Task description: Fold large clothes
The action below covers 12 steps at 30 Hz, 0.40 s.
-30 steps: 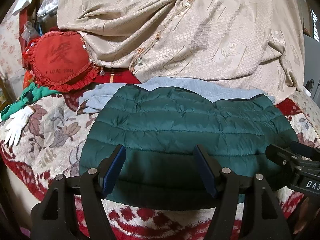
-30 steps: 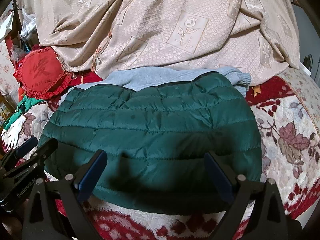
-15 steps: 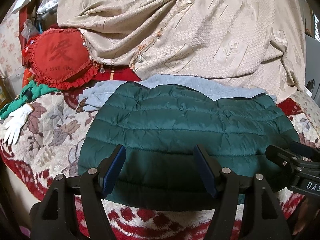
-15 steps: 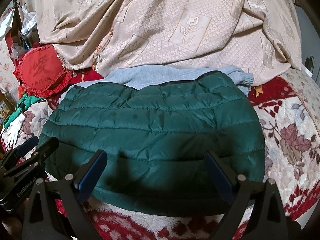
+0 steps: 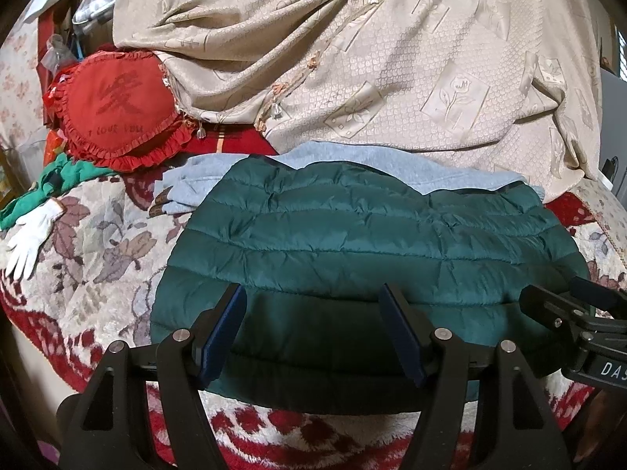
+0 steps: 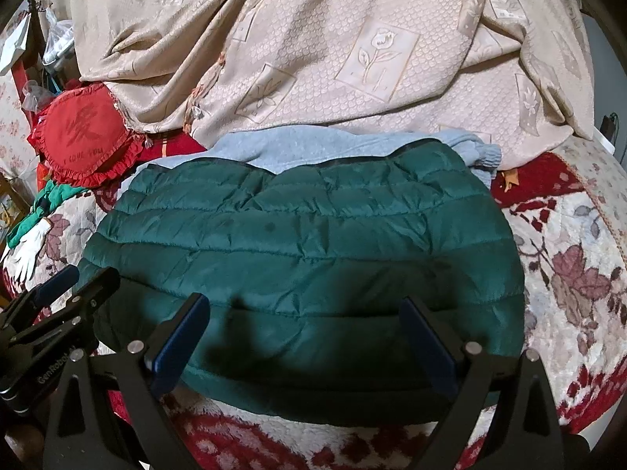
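Nothing really moved since a second earlier. Left gripper [image 5: 313, 329] and right gripper [image 6: 305, 337] both hung released over the green puffer jacket [image 5: 352, 243], already folded on the bed [image 5: 98, 243]; job looked nearly done.

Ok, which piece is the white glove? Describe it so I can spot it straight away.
Start at the green quilted jacket on the floral bedspread, then look far left past the bare floral patch. The white glove lies flat near the bed's left edge, fingers spread, its cuff against a bright green cloth; it is the only plain white item there.
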### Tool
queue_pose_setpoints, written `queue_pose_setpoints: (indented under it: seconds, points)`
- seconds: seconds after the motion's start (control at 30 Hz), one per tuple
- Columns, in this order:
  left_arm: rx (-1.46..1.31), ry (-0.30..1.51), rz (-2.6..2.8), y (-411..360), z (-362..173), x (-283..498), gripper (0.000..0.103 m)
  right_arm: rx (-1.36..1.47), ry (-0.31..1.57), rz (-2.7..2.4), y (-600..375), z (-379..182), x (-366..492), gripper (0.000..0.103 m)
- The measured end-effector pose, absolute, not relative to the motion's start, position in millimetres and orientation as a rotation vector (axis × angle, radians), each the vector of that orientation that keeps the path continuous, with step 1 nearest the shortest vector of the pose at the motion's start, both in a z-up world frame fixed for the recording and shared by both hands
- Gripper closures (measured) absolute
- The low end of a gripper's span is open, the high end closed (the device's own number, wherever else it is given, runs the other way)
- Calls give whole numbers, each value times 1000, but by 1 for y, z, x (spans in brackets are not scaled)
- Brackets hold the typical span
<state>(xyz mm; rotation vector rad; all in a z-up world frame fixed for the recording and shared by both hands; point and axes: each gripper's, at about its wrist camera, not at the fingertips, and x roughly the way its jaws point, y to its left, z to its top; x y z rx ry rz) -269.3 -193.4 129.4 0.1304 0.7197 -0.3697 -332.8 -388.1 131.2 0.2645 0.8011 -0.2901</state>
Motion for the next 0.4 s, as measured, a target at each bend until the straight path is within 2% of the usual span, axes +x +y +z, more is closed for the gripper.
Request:
queue_pose_setpoints:
  seconds: [0.4]
  points:
    - [129,703,-382,-194,128,-263,51,271,813,-283,-390,126,-327,4]
